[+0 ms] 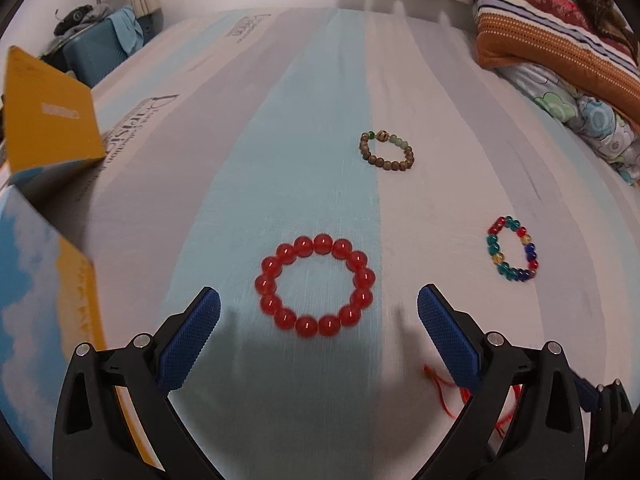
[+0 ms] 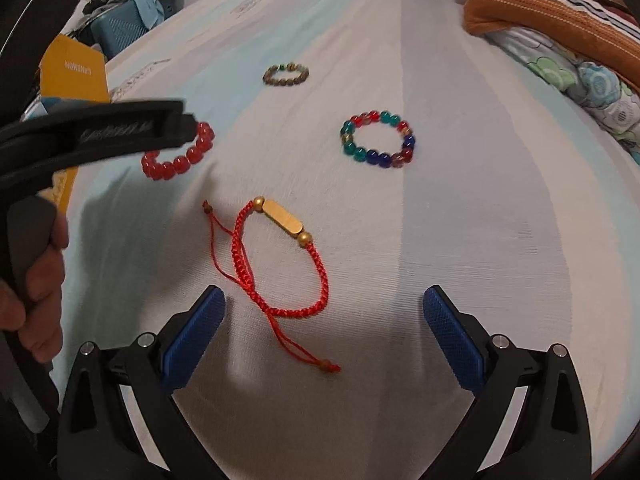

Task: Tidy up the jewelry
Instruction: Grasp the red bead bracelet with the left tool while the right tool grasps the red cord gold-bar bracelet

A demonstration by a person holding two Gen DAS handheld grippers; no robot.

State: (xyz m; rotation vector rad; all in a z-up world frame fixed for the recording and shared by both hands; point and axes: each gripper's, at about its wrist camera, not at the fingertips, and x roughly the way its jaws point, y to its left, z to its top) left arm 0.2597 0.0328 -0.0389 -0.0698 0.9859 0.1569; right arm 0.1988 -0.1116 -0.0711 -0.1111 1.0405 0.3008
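A red bead bracelet (image 1: 315,286) lies on the striped bed sheet just ahead of my open, empty left gripper (image 1: 319,308); it also shows in the right wrist view (image 2: 184,156), partly hidden by the left gripper's body. A red braided cord bracelet with a gold bar (image 2: 280,256) lies between and ahead of my open, empty right gripper (image 2: 324,308). A multicoloured bead bracelet (image 1: 512,248) (image 2: 378,139) and a brown wooden bead bracelet (image 1: 387,151) (image 2: 286,75) lie farther out.
An open yellow and blue cardboard box (image 1: 48,128) stands at the left edge of the bed. Folded blankets and a striped pillow (image 1: 560,40) sit at the far right. A blue suitcase (image 1: 96,52) stands beyond the bed's left corner.
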